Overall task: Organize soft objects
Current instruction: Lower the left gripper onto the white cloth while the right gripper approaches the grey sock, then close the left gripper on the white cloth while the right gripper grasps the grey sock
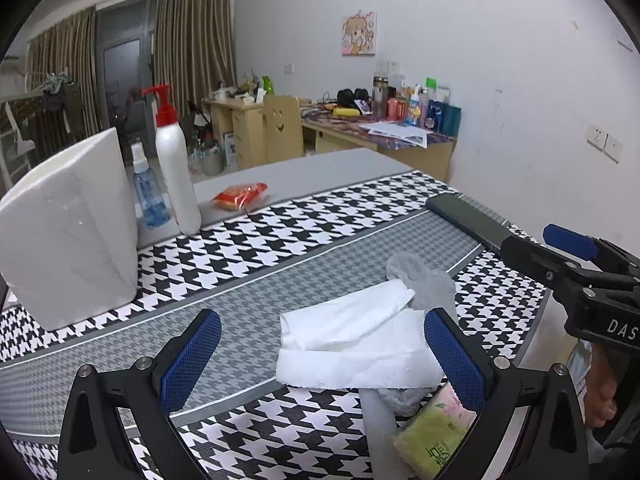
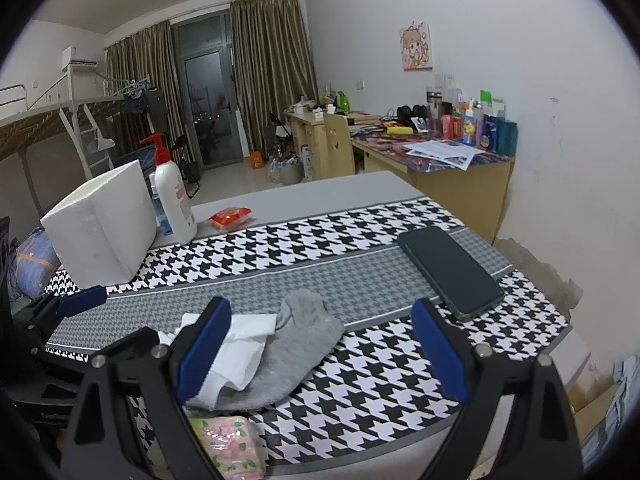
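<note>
A: Nearest? The tissue pack (image 2: 228, 446), at the mat's (image 2: 360, 280) near edge.
B: Then box (image 2: 100, 228), bottle (image 2: 172, 200), tissue (image 1: 352, 344) over sock (image 2: 296, 344), phone (image 2: 452, 268). Both tongs (image 1: 320, 360) (image 2: 320, 354) spread, empty. Desks (image 2: 440, 168) along the wall.

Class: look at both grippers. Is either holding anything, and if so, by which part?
Nothing is held. The left gripper stands open around the white tissue; the right gripper is open over the grey sock.
</note>
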Motion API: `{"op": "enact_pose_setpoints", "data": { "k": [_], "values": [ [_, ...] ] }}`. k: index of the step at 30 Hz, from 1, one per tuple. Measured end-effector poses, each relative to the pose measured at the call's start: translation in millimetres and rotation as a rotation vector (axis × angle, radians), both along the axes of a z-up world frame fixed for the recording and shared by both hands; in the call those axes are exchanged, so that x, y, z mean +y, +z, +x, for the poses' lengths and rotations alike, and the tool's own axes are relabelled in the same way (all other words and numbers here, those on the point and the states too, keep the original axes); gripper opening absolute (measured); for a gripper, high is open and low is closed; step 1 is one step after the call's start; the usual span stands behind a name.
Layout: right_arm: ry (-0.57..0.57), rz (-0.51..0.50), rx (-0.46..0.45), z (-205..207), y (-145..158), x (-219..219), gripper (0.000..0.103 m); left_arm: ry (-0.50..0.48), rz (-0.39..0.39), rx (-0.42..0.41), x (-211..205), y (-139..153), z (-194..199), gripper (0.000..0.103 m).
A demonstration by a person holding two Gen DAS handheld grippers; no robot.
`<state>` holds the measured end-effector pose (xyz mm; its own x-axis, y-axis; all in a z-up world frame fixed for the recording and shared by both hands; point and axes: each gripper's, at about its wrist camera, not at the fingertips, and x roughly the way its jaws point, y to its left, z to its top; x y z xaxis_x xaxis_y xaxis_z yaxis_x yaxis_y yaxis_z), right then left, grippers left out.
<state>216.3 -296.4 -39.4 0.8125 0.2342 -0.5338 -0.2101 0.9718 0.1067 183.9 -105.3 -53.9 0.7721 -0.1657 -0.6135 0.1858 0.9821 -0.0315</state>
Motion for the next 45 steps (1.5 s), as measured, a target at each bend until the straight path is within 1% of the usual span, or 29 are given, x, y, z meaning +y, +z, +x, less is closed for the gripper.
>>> {"op": "enact_pose_setpoints", "data": {
  "k": [6, 11, 17, 22, 23, 27, 30, 33, 35, 38, 39, 41, 43, 45],
  "values": [
    [0.006, -0.001, 0.033, 8.4, -9.7, -2.2, 0.094, -0.015, 0.002, 0.058, -3.5, -15.5, 12.7, 0.1],
    [0.012, -0.001, 0.051, 14.4, -14.6, -2.2, 0.094, -0.023, 0.001, 0.089, -7.3, -22.9, 19.1, 0.096],
    [0.012, 0.003, 0.069, 19.5, -19.7, -2.7, 0.094, -0.029, 0.018, 0.129, -10.1, -34.4, 26.0, 0.088],
    [0.019, -0.003, 0.08, 22.2, -23.1, -1.9, 0.094, -0.031, 0.014, 0.196, -9.4, -45.7, 33.1, 0.075],
    [0.016, -0.001, 0.081, 22.6, -23.5, -2.4, 0.094, -0.033, 0.012, 0.21, -9.7, -47.6, 33.9, 0.074],
    [0.012, 0.011, 0.093, 26.3, -25.8, -3.8, 0.094, -0.028, 0.037, 0.235, -11.9, -55.3, 35.1, 0.065],
    [0.014, 0.009, 0.101, 28.0, -27.9, -3.1, 0.094, -0.024, 0.058, 0.229, -13.2, -57.0, 34.7, 0.06],
    [0.019, 0.007, 0.11, 29.2, -30.6, -2.2, 0.094, -0.015, 0.082, 0.216, -13.7, -57.1, 34.4, 0.051],
    [0.023, 0.004, 0.117, 30.0, -32.7, -1.7, 0.094, -0.013, 0.083, 0.215, -12.9, -56.7, 35.6, 0.046],
    [0.028, 0.002, 0.125, 32.3, -34.1, -0.5, 0.094, -0.022, 0.091, 0.208, -14.8, -55.8, 35.9, 0.03],
    [0.032, 0.001, 0.126, 32.6, -34.5, 0.5, 0.094, -0.022, 0.091, 0.207, -15.0, -55.7, 36.0, 0.022],
    [0.037, -0.004, 0.131, 33.2, -35.6, 2.4, 0.094, -0.024, 0.084, 0.208, -14.0, -55.6, 37.1, 0.018],
    [0.045, -0.007, 0.139, 35.1, -37.3, 4.8, 0.094, -0.035, 0.056, 0.211, -11.4, -55.3, 38.0, 0.013],
    [0.051, -0.01, 0.151, 37.5, -40.2, 7.5, 0.094, -0.045, 0.028, 0.214, -9.2, -55.0, 38.3, 0.012]
  ]
}}
